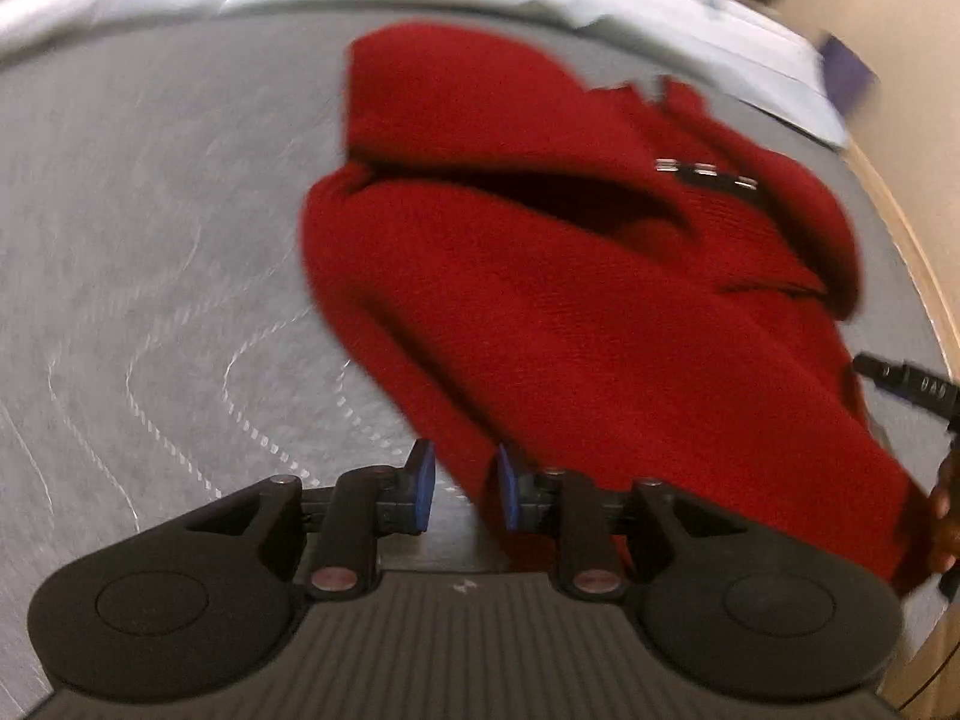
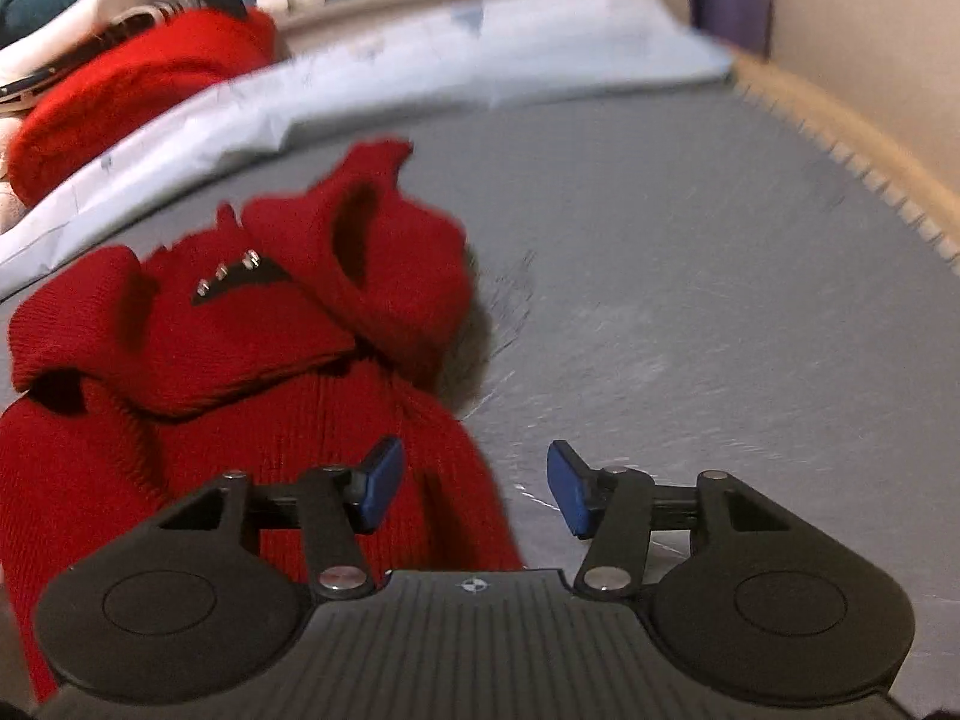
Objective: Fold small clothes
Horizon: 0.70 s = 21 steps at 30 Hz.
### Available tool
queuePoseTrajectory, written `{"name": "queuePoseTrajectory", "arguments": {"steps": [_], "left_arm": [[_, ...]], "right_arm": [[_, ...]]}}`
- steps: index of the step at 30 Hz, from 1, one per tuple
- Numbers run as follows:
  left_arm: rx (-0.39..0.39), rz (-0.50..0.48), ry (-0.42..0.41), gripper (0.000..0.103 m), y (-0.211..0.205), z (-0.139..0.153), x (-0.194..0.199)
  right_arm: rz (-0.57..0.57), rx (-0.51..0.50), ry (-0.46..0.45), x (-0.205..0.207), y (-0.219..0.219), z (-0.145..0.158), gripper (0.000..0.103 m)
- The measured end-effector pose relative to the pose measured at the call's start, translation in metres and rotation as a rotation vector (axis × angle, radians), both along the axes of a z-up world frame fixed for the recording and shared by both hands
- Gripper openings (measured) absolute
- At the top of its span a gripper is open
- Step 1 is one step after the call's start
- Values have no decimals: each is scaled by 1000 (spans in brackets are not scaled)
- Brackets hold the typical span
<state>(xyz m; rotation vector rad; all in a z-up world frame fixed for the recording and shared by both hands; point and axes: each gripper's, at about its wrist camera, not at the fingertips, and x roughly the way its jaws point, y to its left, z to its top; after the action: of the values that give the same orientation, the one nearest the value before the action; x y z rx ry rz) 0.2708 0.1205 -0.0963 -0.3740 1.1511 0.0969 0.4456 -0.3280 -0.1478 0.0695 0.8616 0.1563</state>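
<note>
A small red knitted sweater (image 1: 570, 300) lies crumpled on a grey quilted bed surface (image 1: 150, 240), with a black collar patch and silver studs (image 1: 708, 171). My left gripper (image 1: 465, 489) is open, its blue pads at the sweater's near left hem edge; the gap between them holds only the hem's edge. In the right wrist view the sweater (image 2: 240, 360) fills the left half. My right gripper (image 2: 474, 489) is wide open over the sweater's near right edge, left pad above the knit, right pad above the bed (image 2: 720, 300).
A pale blue sheet (image 2: 420, 60) lies along the far side. Another red garment (image 2: 132, 90) and soft toys sit behind it. A wooden bed edge (image 2: 840, 138) runs on the right, with a purple object (image 2: 729, 6) by the wall. The other gripper's tool (image 1: 912, 387) shows at the right edge.
</note>
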Motion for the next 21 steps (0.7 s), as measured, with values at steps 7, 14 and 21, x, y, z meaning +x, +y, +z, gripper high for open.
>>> {"name": "queuePoseTrajectory", "arguments": {"steps": [7,14,21], "left_arm": [[30,-42,-23,35,-13,-15,26],[155,-156,-97,11,-38,-11,27],[147,-378,-184,9,-54,46,8]], "right_arm": [[117,13,18,19,27,-17,23],[-17,86,-77,15,-14,22,11],[-387,-49,-200,4,-92,58,11]]}}
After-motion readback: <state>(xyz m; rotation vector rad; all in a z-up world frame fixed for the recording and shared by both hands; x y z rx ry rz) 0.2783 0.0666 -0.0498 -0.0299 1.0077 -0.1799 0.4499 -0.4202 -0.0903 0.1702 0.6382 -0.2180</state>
